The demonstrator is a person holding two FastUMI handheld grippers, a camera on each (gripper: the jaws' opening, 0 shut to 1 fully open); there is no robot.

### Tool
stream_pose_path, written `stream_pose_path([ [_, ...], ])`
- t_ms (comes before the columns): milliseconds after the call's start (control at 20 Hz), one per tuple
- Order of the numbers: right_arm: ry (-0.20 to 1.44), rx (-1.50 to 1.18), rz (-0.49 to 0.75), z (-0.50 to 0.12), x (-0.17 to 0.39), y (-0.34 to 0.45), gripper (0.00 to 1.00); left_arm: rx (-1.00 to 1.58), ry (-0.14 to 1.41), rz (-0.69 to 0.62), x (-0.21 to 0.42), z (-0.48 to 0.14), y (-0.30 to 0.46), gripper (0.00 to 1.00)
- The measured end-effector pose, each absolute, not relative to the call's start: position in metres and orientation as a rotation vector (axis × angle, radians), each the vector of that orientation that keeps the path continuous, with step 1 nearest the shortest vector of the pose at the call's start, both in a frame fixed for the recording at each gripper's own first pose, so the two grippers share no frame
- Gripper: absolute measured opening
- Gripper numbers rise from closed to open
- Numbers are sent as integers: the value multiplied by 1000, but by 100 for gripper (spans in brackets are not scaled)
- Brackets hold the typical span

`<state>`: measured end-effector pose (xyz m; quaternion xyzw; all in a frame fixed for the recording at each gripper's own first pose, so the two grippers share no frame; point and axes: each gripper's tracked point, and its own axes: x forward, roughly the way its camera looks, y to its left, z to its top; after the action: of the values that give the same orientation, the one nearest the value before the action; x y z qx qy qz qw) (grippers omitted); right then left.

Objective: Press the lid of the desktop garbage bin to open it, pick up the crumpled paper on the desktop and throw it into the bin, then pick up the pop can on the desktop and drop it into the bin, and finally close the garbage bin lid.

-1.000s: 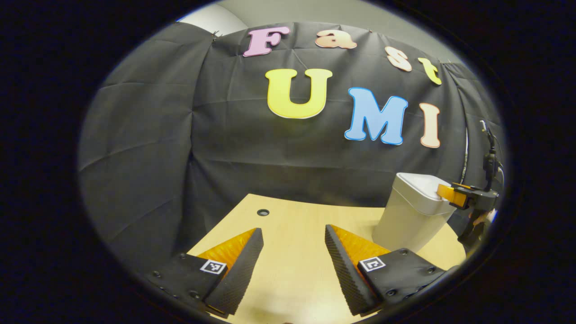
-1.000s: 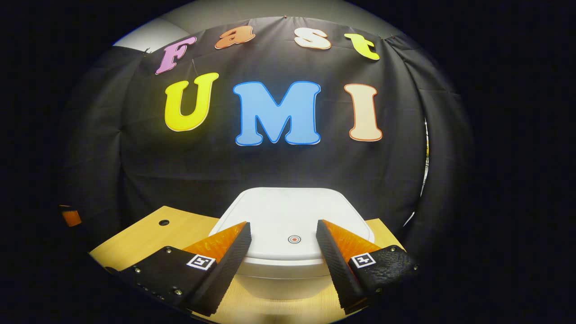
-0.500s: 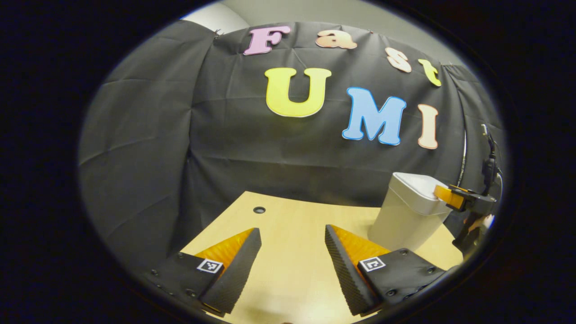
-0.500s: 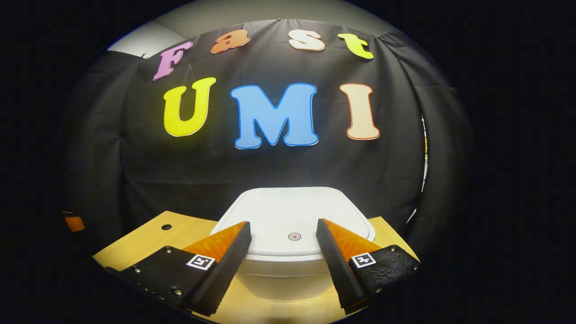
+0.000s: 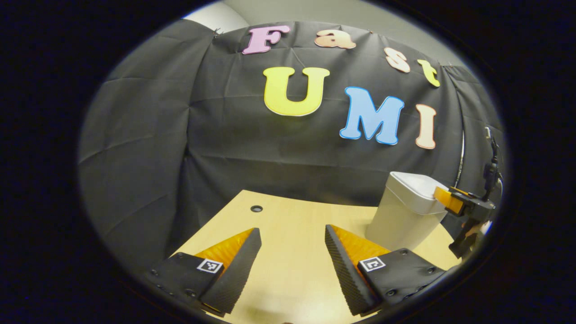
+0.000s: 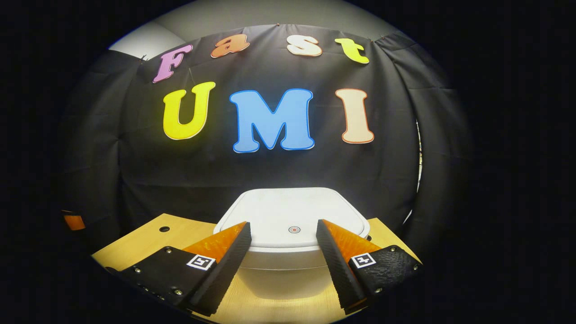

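The white garbage bin [image 6: 283,274] stands right in front of my right gripper [image 6: 282,230], its lid [image 6: 290,213] closed flat with a small round mark near the front edge. My right gripper is open, its fingers spread over the lid's near edge with nothing between them. In the left gripper view the bin [image 5: 402,216] stands at the right on the wooden desk [image 5: 292,265], and the right gripper [image 5: 454,200] hovers by its lid. My left gripper [image 5: 291,234] is open above bare desktop.
A round cable hole [image 5: 256,209] sits near the desk's far edge, the same cable hole [image 6: 164,229] lying left of the bin in the right gripper view. Black cloth walls close the back and sides. A hand [image 5: 470,229] holds the right gripper.
The right gripper has drawn back and lowered slightly, so the lid looks flatter and more of the bin's front shows. The left gripper has drifted a little away from the bin.
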<state>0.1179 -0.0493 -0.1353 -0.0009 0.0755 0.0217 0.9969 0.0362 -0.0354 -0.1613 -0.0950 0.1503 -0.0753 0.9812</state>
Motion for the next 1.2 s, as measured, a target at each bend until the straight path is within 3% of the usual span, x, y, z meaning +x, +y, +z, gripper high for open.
stream_pose_path([
  [50, 146, -2, 45, -135, 118, -49, 94, -188, 302, -154, 36, -161, -35, 99],
  [150, 138, -3, 54, -133, 118, -49, 94, -185, 297, -158, 37, -159, -37, 94],
  [500, 169, 27, 83, -127, 114, -48, 93, -174, 275, -193, 43, -145, -46, 94],
  [550, 155, 34, 85, -121, 110, -47, 93, -171, 272, -198, 43, -144, -48, 99],
  [1000, 48, -74, 138, -52, 68, -19, 93, -145, 172, -216, 53, -92, -44, 99],
  [1100, 28, -86, 155, -39, 57, -9, 93, -145, 132, -219, 55, -72, -40, 89],
  [1200, 10, -93, 160, -28, 47, -1, 93, -147, 104, -223, 57, -57, -36, 96],
])
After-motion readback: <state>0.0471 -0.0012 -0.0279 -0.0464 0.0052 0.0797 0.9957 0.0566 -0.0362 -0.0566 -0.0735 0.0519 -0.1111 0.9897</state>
